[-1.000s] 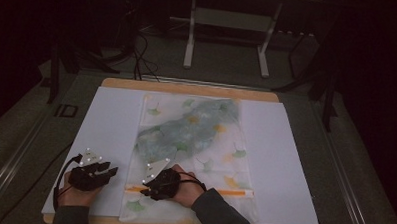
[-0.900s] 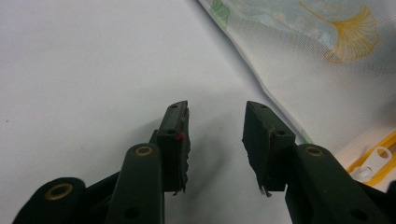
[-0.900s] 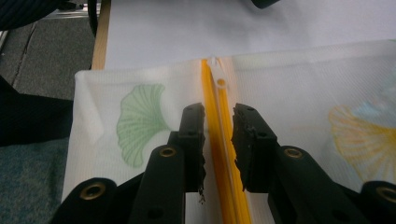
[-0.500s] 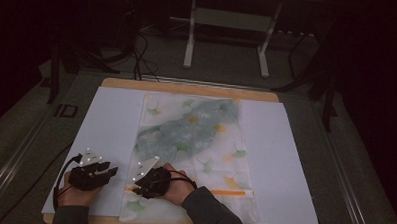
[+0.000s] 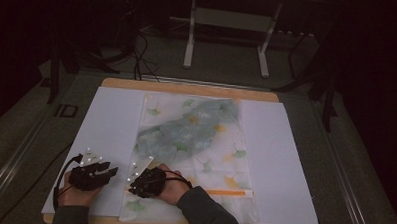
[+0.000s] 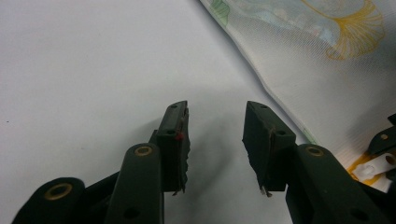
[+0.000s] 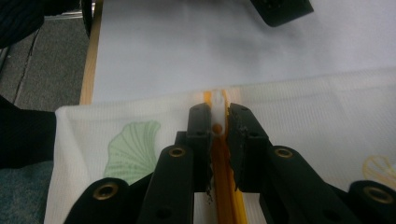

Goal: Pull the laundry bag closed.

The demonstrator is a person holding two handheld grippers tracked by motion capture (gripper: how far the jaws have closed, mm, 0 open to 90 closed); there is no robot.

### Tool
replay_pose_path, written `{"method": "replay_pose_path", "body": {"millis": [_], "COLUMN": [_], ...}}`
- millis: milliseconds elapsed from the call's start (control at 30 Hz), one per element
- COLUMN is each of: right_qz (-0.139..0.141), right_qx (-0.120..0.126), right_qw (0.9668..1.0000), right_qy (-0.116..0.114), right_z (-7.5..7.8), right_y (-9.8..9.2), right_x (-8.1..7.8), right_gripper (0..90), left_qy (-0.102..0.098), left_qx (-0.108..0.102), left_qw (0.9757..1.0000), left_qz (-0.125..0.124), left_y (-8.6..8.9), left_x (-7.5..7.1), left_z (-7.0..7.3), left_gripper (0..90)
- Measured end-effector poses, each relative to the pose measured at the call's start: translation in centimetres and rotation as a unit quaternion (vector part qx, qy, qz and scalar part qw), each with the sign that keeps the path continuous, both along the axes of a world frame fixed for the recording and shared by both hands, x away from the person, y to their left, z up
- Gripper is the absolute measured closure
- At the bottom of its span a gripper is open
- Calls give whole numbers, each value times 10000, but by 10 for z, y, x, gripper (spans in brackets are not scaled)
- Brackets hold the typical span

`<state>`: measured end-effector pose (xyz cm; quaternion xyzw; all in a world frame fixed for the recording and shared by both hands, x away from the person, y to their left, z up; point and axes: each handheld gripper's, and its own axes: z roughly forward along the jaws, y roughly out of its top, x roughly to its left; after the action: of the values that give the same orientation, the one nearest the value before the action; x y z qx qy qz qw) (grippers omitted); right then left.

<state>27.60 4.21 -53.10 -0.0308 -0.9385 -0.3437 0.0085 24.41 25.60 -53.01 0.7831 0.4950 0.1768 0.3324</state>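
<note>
So the right gripper (image 7: 218,122) is clamped on the little white zipper pull (image 7: 217,103) of the mesh bag (image 5: 195,142), jaws having just squeezed in on it from both sides. The pull sits on the orange zipper track (image 7: 224,186) close to the bag's left end in the high view, just short of where the mesh stops and the white sheet (image 5: 111,119) begins. In the high view the rest of the orange track (image 5: 228,192) runs off to the right along the bag's near end.

The left gripper (image 6: 215,135) is released, jaws apart with nothing between them, low over bare white sheet just beside the bag's left edge (image 6: 261,79). In the high view that gripper (image 5: 92,173) is near the sheet's near-left corner, close to the wooden table edge (image 5: 187,86).

Loads of free sheet on both sides of the bag; the right half is wide open.
</note>
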Motion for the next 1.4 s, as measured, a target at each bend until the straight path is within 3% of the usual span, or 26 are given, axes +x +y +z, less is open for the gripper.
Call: {"method": "replay_pose_path", "body": {"millis": [100, 300, 500, 900, 1200, 1400], "right_qz": [-7, -37, -19, -83, -110, -113], "right_qx": [-64, -182, -267, -144, -141, -128], "right_qw": [10000, 9995, 9995, 9999, 9998, 9998], "right_qy": [0, 259, 148, 27, -65, -76], "right_z": [0, 1, 3, 5, 7, 6], "right_y": [5, 10, 10, 0, -2, -2], "right_x": [0, 6, 4, -1, -2, -2], "right_gripper": [793, 828, 835, 838, 840, 840], "left_qy": [7, 57, 103, 153, 330, 445], "left_qx": [-5, -44, -109, -295, -747, -826], "left_qw": [10000, 10000, 9998, 9991, 9949, 9931], "left_qz": [1, -30, -106, -252, -593, -701], "left_y": [0, -1, -1, -5, -11, -17], "left_x": [0, 0, -1, -16, -34, -42], "left_z": [0, -1, 0, 4, 6, 6], "left_gripper": [606, 601, 597, 576, 566, 556]}}
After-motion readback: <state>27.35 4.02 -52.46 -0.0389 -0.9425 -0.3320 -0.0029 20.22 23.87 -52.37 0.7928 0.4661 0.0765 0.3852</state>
